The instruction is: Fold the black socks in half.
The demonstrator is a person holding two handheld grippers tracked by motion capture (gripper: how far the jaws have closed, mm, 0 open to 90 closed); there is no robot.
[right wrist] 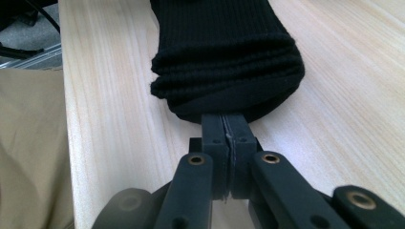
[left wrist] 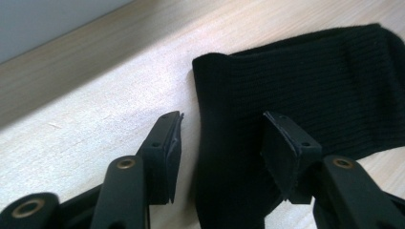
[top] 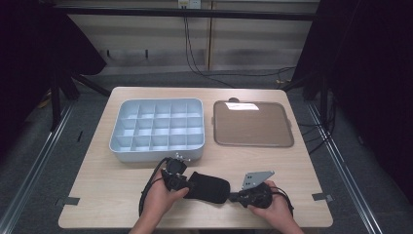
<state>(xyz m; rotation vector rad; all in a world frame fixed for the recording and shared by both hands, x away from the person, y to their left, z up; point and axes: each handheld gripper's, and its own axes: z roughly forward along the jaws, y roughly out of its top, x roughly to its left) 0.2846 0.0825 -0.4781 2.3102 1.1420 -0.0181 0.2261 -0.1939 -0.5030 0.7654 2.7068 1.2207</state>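
One black sock is lying on the surface. The right claw is pinching its end, while the left claw is sitting spread around its other end. One compartment tray and one flat tray are resting behind.

A light wooden table carries three things. At far left sits a pale grey tray split into many small compartments. Just right of it, at far right, lies a flat brown tray with a grey rim, apart from the first. Near the front edge, about the middle, a black sock lies lengthwise left to right on the wood.
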